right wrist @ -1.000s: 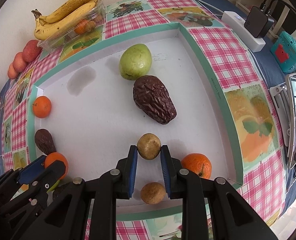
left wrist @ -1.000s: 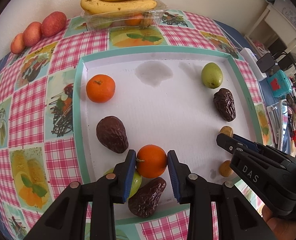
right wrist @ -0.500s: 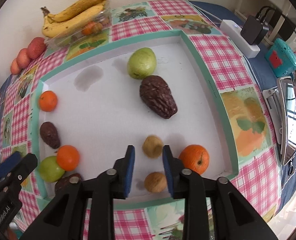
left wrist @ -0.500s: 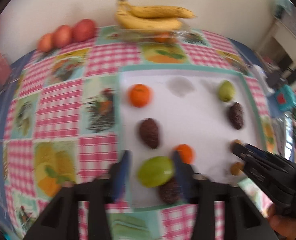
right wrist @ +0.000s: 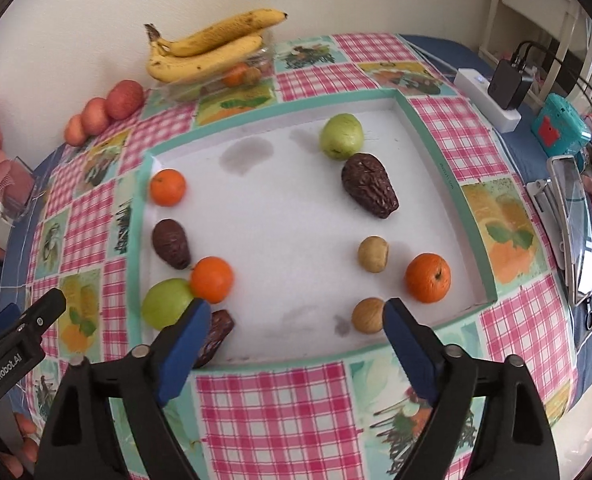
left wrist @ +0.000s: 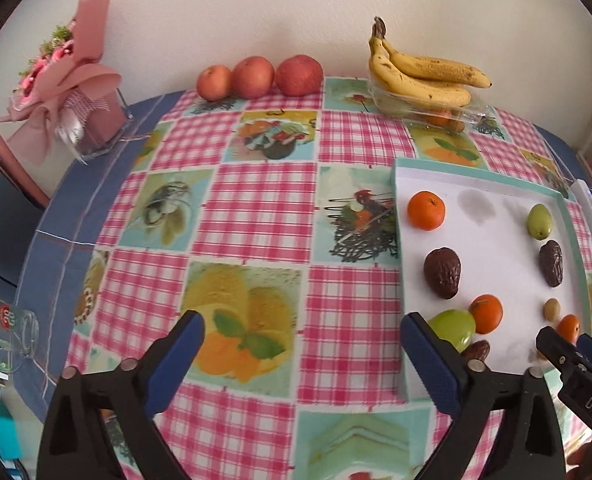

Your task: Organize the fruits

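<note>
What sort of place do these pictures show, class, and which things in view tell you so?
Probably a room in a home: a table under a fruit-print checked tablecloth, bananas and apples against the wall, a wrapped bouquet, and a charger on a power strip.

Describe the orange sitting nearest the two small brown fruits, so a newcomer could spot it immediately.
Find the white tray with the teal rim on the checked tablecloth. In the right wrist view, go to its near right corner: the orange sits there, beside two small tan-brown round fruits. The other two oranges lie along the tray's left side.
</note>
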